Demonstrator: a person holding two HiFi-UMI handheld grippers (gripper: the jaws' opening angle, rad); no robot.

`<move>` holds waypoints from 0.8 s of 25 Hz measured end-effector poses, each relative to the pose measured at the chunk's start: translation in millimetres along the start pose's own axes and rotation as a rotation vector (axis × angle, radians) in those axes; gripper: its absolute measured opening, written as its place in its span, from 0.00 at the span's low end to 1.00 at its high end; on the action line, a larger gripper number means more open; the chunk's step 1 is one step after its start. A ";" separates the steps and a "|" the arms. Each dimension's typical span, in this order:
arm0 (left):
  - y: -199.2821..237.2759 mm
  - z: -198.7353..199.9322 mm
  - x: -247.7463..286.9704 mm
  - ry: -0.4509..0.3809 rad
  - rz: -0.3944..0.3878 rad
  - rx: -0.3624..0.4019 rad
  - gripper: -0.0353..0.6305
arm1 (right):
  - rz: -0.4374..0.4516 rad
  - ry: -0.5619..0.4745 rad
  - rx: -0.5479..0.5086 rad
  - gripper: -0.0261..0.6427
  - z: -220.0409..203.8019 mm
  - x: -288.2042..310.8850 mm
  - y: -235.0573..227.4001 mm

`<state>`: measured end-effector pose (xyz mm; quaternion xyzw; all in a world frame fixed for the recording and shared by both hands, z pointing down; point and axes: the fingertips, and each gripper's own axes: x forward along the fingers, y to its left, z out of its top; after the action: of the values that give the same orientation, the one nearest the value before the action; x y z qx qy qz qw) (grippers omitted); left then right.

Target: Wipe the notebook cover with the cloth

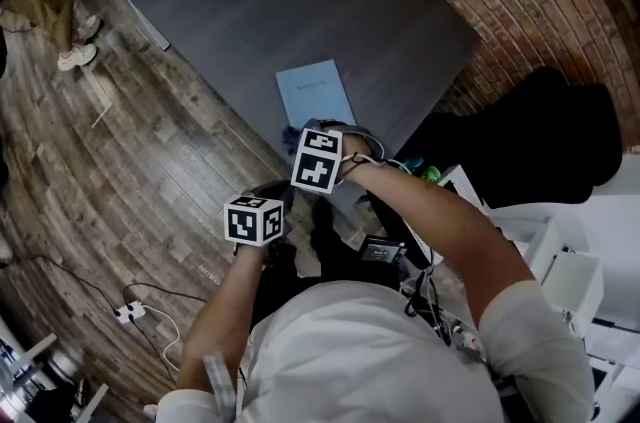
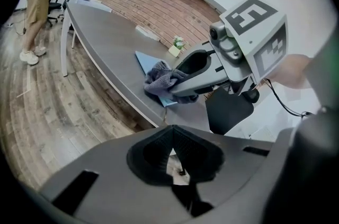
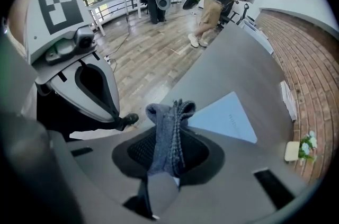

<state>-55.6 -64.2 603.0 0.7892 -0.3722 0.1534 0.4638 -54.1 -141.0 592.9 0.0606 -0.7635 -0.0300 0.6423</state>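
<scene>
Notebook [image 1: 315, 94] lay flat by the worktop's [image 1: 240, 1] near edge, long axis oblique to that edge. Right tongs [image 3: 170, 138] clamped the cloth [image 3: 170, 112] over its near end; left tongs [image 2: 172, 135] closed, empty.

Head view steeply down over the table [image 1: 250, 1]; both gripper views low beside its edge, notebook [image 1: 314, 93] in all three.
</scene>
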 end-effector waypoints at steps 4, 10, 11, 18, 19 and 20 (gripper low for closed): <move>-0.9 -2.4 -6.2 0.000 -0.008 0.001 0.06 | 0.007 -0.002 0.017 0.21 -2.3 -2.1 11.0; -5.9 1.1 -16.3 -0.013 -0.023 0.003 0.06 | 0.035 -0.015 0.052 0.21 -6.5 -7.9 27.1; -7.3 2.1 -17.8 -0.017 -0.027 0.001 0.06 | 0.041 -0.021 0.060 0.21 -7.2 -10.1 28.9; -18.9 13.1 -36.8 -0.073 -0.062 -0.009 0.06 | 0.034 -0.130 0.179 0.21 -4.8 -44.1 27.4; -22.2 15.3 -40.3 -0.082 -0.071 -0.006 0.06 | 0.028 -0.147 0.199 0.21 -5.1 -50.0 26.9; -25.6 18.4 -44.0 -0.094 -0.080 -0.001 0.06 | 0.023 -0.166 0.220 0.21 -5.3 -55.8 26.2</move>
<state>-68.5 -52.7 551.7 0.8095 -0.3617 0.0973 0.4521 -41.0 -107.5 542.6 0.1195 -0.8133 0.0563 0.5666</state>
